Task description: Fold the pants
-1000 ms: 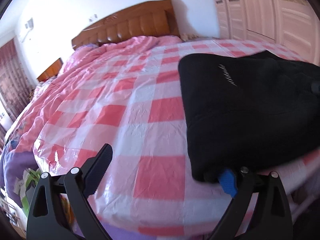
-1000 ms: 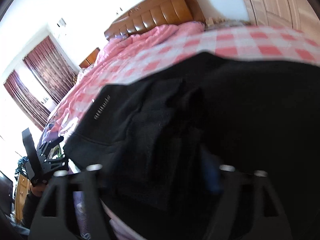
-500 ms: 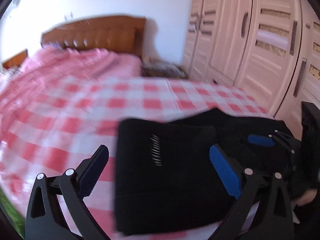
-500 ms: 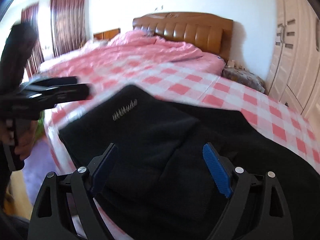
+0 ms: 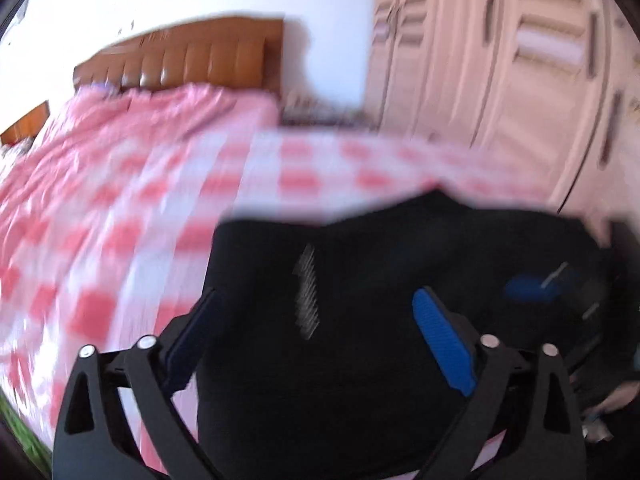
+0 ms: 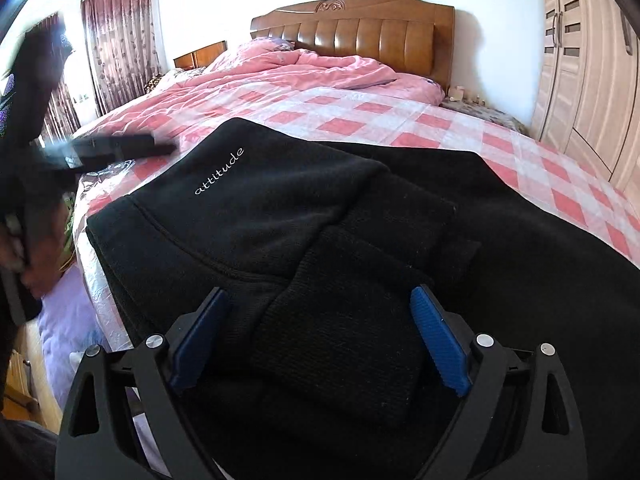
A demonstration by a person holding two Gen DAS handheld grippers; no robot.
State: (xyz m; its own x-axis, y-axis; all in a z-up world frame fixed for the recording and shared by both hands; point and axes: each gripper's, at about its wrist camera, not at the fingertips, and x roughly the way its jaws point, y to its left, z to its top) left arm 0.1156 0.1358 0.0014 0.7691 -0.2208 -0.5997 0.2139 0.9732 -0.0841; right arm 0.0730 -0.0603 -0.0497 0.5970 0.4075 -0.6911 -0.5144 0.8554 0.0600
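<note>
Pink-and-white checked bedding (image 6: 360,120) covers a wide bed with a brown padded headboard (image 6: 360,36), a pale wardrobe (image 6: 580,80) standing to the right. On the near edge of that bed lie the black pants (image 6: 280,208), already doubled over themselves, the waistband end with its small white lettering lying toward the left and the rest of the cloth running off to the right, so the long axis goes across both views. The right gripper (image 6: 320,340) hangs just over the folded-over layers, jaws spread and holding nothing. The left gripper (image 5: 320,332), seen in a blurred view, is likewise spread and empty above the lettered end. Judging by this, the right one is nearer the loose bulk on the right and the left one nearer the waistband end, so a further fold would likely bring right-hand cloth leftward over the stack.
</note>
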